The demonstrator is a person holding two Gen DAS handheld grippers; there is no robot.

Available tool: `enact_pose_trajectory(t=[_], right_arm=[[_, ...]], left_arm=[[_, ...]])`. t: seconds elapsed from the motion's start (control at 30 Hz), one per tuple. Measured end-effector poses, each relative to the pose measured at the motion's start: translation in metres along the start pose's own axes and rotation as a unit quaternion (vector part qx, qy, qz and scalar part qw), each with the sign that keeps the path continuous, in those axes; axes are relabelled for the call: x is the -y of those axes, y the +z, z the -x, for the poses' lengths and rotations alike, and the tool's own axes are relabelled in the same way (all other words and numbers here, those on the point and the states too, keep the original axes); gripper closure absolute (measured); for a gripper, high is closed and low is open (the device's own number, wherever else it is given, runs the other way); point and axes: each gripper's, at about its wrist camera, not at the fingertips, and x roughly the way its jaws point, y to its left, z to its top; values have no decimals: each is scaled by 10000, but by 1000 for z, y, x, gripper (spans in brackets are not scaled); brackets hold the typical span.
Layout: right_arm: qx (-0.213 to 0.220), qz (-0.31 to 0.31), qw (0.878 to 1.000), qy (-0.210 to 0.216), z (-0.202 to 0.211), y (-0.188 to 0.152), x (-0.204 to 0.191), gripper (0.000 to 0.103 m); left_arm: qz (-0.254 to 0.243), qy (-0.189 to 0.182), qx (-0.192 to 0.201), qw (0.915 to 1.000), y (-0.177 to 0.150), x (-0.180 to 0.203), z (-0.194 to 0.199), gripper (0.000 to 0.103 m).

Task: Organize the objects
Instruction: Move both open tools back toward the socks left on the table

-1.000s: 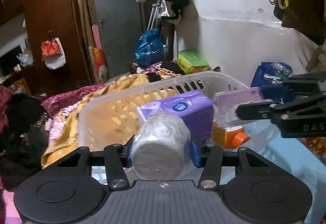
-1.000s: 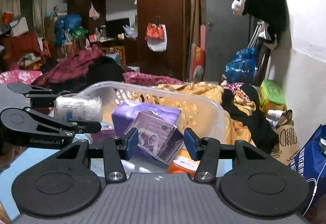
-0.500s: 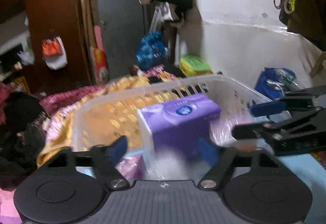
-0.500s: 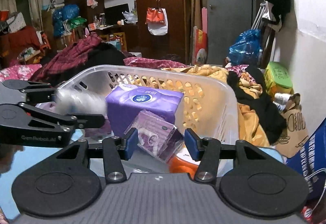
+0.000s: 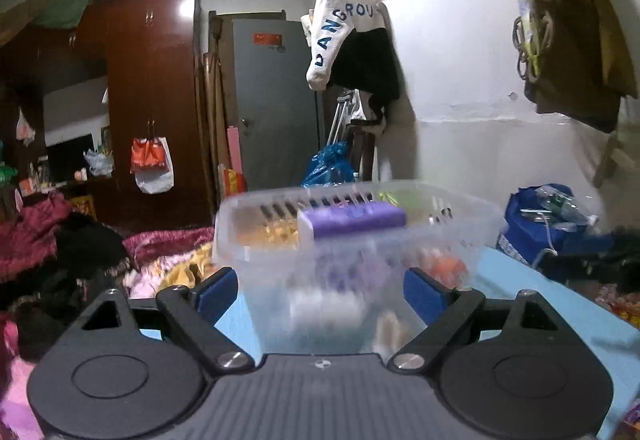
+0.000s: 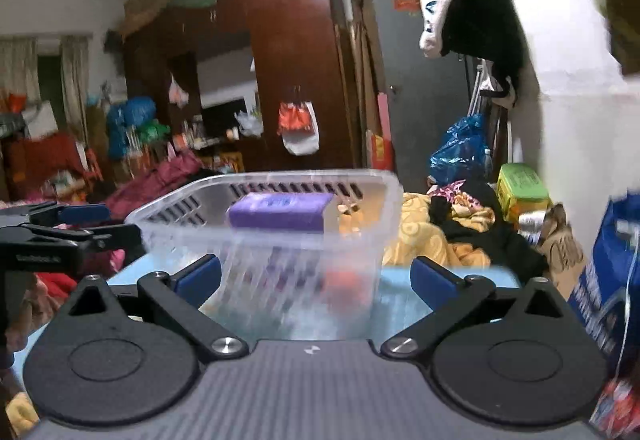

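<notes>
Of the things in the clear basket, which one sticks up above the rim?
The purple tissue pack: its top rises above the basket's rim, while the orange item sits low, seen only through the wall.

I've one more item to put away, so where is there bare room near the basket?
Bare blue tabletop shows right of the clear basket, toward the blue bag; a narrower strip lies on its other side. Inside the basket is crowded: a purple tissue pack and blurred items below.
</notes>
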Motion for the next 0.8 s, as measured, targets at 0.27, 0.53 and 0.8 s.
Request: enact_pose_trajectory(t=[0.27,0.53,0.8], right_arm=[[-348,-373,9984,230,-17,-38,-11,0],[-821,176,9958,358,-58,-20,-56,11],[-1120,282,9928,326,-89,-17,-72,38]], left_arm=[[830,-166,-340,9958,-48,-23,-10,11],[1085,5,-425,9932,-49,-37,-23,11],[1181,-21,-665,9908,-52,-37,-35,17]])
